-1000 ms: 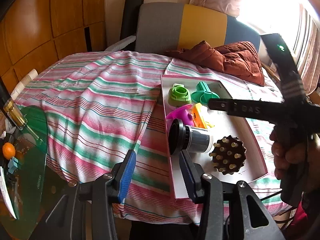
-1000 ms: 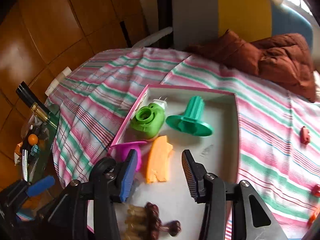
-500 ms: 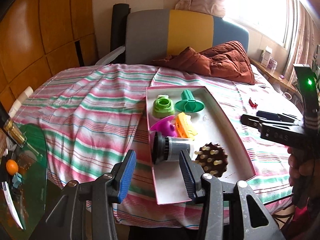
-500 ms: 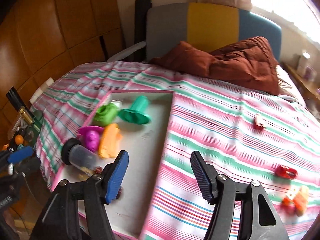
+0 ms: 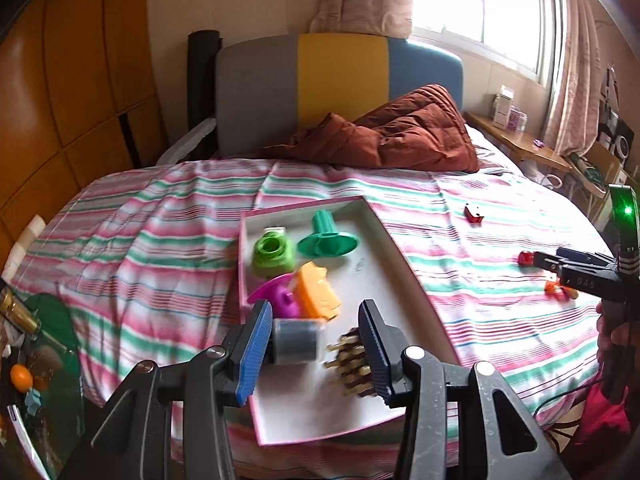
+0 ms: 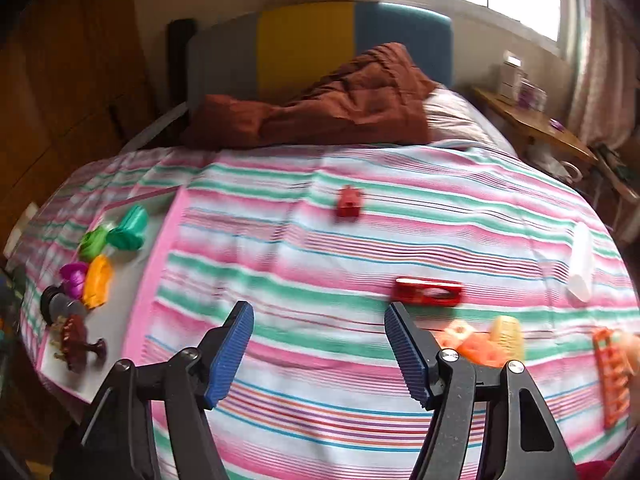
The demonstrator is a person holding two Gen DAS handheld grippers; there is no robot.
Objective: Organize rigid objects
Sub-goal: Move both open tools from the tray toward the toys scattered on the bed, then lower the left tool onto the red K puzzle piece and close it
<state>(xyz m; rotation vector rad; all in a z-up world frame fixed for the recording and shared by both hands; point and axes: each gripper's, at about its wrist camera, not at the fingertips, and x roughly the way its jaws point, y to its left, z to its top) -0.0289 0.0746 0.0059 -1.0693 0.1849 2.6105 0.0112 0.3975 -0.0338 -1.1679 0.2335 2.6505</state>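
Note:
A white tray with a pink rim lies on the striped bed. It holds a green plug-in piece, a teal funnel shape, magenta and orange pieces, a grey cylinder and a brown spiked ball. My left gripper hovers open above the tray's near end, holding nothing. My right gripper is over the bedspread right of the tray, its jaws opening and empty. Beyond it lie a red clip, a red block and orange pieces.
A brown quilt is bunched at the headboard. A white cylinder and an orange grid piece lie at the bed's right side. A glass side table with clutter stands at the left. A wooden bedside shelf is by the window.
My right gripper swung right, from over the tray to over the bedspread near the red and orange pieces, and its jaws widened. My left gripper drew back and up from the tray.

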